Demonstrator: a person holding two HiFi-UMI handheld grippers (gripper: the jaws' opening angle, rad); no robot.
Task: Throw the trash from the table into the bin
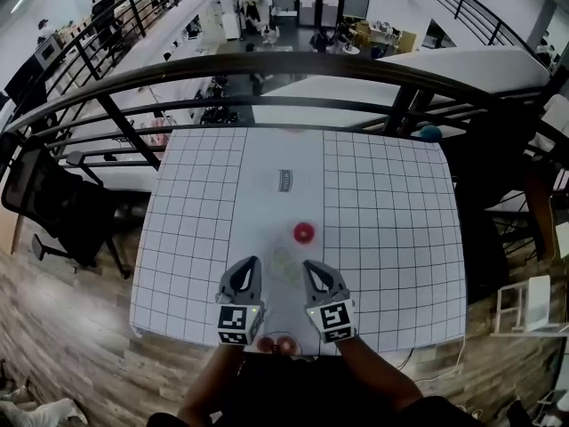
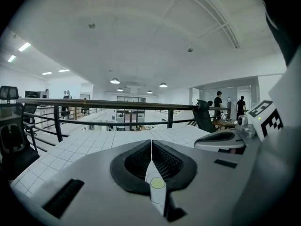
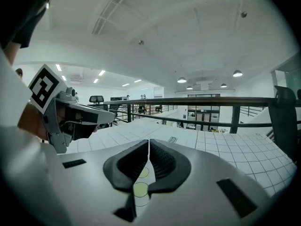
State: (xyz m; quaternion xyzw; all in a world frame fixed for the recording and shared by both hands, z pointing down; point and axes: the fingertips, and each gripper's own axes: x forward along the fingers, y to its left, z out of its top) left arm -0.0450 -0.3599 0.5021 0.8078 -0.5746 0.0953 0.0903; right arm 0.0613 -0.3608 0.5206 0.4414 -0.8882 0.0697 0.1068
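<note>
The left hand-held gripper point(image 1: 252, 263) and right hand-held gripper point(image 1: 309, 265) are both closed and empty at the counter's point(image 1: 391, 238) near edge. The red round trash point(image 1: 304, 232) lies just beyond them, with possibly a pale scrap nearer. Spread one gripper's jaws first, then approach low.

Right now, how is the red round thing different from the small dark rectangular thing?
The red round thing is bright and circular; the dark rectangular thing is dull and four-cornered. The dark one lies nearer the black railing than the red one. Both rest on the white table.
</note>
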